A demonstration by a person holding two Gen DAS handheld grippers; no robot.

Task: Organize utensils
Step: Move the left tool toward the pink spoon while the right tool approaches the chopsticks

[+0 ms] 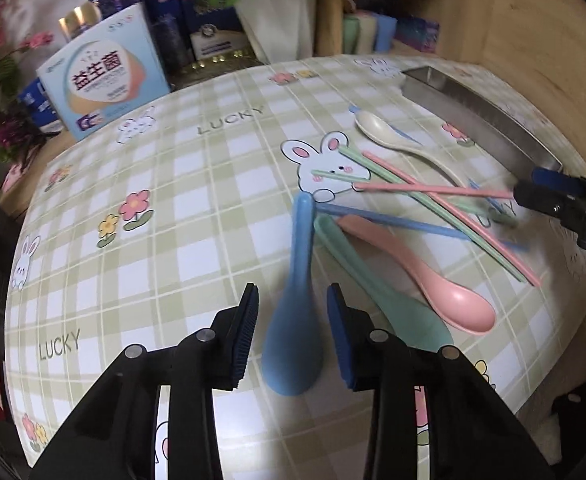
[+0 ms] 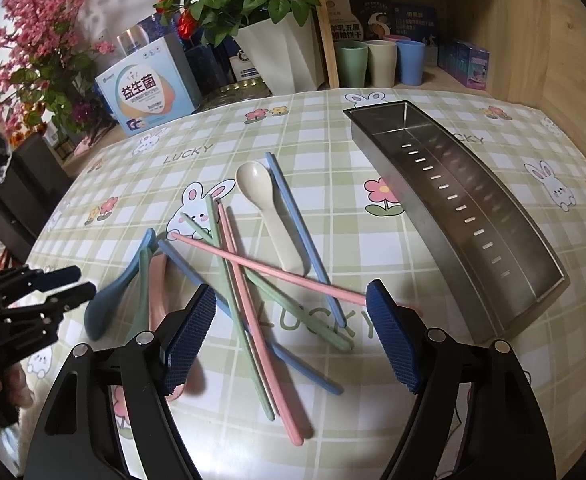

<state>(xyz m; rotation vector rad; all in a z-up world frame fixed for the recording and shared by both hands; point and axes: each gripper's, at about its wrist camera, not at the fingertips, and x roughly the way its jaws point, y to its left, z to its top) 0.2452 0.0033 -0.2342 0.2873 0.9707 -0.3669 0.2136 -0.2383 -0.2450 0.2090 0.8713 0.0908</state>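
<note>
A pile of plastic utensils lies on the checked tablecloth: a blue spoon, a green spoon, a pink spoon, a cream spoon, and pink, green and blue chopsticks. My left gripper is open, its pads on either side of the blue spoon's bowl, not closed on it. My right gripper is open above the crossed chopsticks. A long steel tray lies empty at the right.
Behind the table stand a blue box, a white flower pot with red roses, pink flowers, and cups on a wooden shelf. A wooden wall rises just behind the tray.
</note>
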